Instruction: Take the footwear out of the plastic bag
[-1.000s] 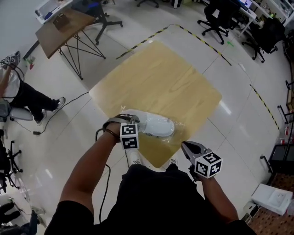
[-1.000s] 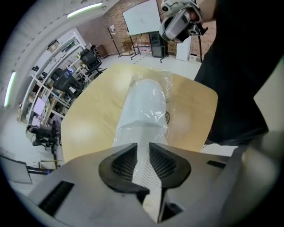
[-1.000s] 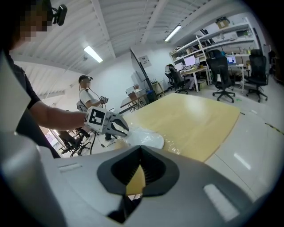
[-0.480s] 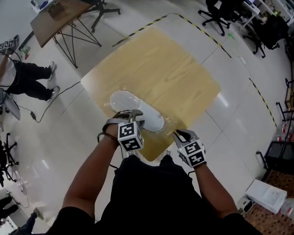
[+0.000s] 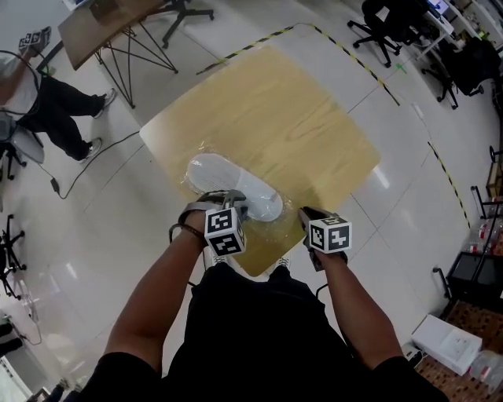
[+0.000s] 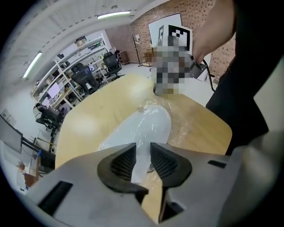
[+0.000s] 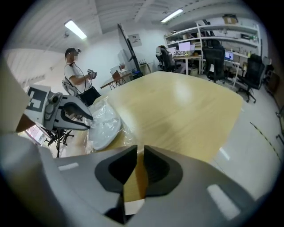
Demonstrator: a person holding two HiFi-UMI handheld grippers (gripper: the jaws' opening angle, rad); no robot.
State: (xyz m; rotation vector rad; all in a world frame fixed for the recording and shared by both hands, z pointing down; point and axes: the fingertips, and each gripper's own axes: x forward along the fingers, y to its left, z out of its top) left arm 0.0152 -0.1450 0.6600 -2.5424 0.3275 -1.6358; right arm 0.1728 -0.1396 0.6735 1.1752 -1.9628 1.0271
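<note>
A white shoe point(image 5: 232, 184) lies inside a clear plastic bag point(image 5: 279, 228) at the near corner of the wooden table point(image 5: 291, 118). My left gripper point(image 5: 224, 196) hovers over the shoe's near end. Its jaws stand a little apart, and the bagged shoe point(image 6: 142, 126) shows through the gap. I see no pad pressing on it. My right gripper point(image 5: 305, 212) is at the table's near edge, right of the bag. Its jaws are opening with nothing between them. From the right gripper view point(image 7: 140, 162) the shoe point(image 7: 104, 124) lies to the left, under the left gripper point(image 7: 66, 114).
A person point(image 5: 47, 102) stands on the floor at the far left, beside a second wooden table point(image 5: 110, 20). Office chairs point(image 5: 393, 23) stand at the back right. Black-and-yellow tape point(image 5: 354, 67) runs past the table. A white box point(image 5: 452, 341) sits on the floor at the lower right.
The bagged shoe has swung from pointing right to lying diagonally toward the far left. My right gripper has come in to the table's near edge and its jaws have parted.
</note>
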